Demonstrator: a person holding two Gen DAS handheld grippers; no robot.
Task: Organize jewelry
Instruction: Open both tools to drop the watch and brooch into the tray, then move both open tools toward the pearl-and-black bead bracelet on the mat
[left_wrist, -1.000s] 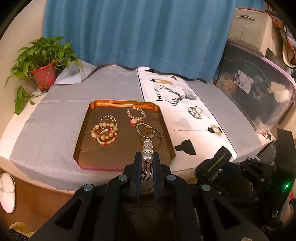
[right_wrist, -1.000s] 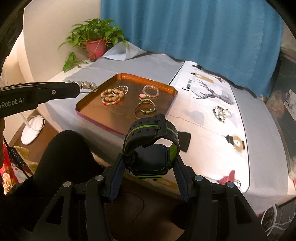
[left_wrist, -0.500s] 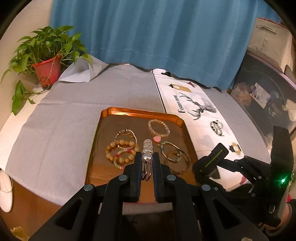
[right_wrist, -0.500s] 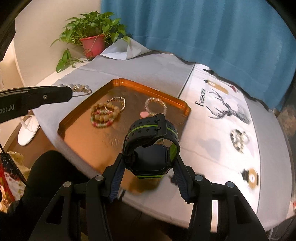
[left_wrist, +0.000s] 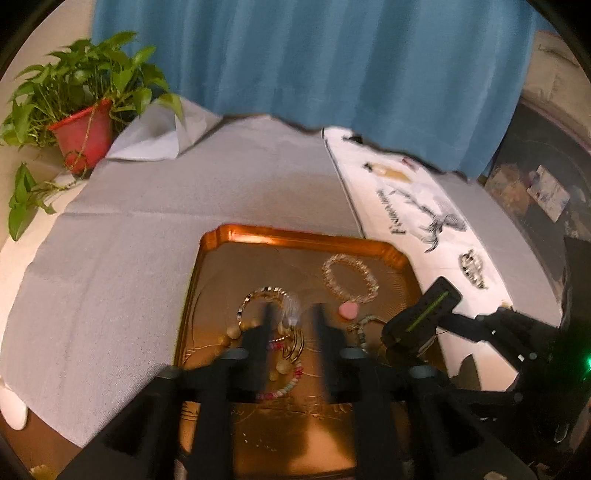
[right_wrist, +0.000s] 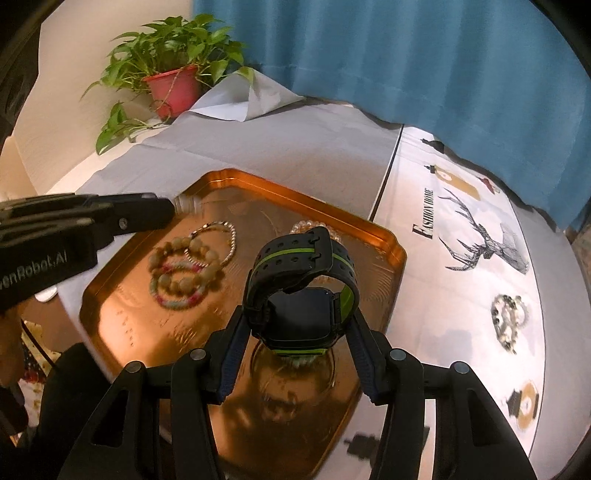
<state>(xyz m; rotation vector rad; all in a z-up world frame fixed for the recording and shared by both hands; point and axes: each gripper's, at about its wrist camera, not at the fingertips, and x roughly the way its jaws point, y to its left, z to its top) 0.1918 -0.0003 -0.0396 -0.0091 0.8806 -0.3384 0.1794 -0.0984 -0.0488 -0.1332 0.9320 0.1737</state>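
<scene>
An orange tray (left_wrist: 295, 236) (right_wrist: 384, 243) holds several bead bracelets, among them a clear one with a pink charm (left_wrist: 349, 280) and wooden ones (right_wrist: 184, 269). My left gripper (left_wrist: 290, 317) hovers over the tray with its jaws now apart; the pearl-and-gold bracelet (left_wrist: 291, 332) sits blurred between them, at the fingertips. My right gripper (right_wrist: 297, 325) is shut on a black and green smartwatch (right_wrist: 299, 291) and holds it above the tray's right half. The left gripper's arm (right_wrist: 92, 221) shows in the right wrist view.
A black-and-white bead bracelet (right_wrist: 511, 319) (left_wrist: 472, 267) lies on the white deer-print runner (right_wrist: 469, 236) right of the tray. A potted plant (left_wrist: 83, 122) stands at the back left. A blue curtain (left_wrist: 314, 66) hangs behind. Grey cloth (left_wrist: 110, 258) covers the table.
Both grippers moved forward over the tray. The left gripper's jaws went from shut on the pearl bracelet to apart. The right gripper still holds the watch.
</scene>
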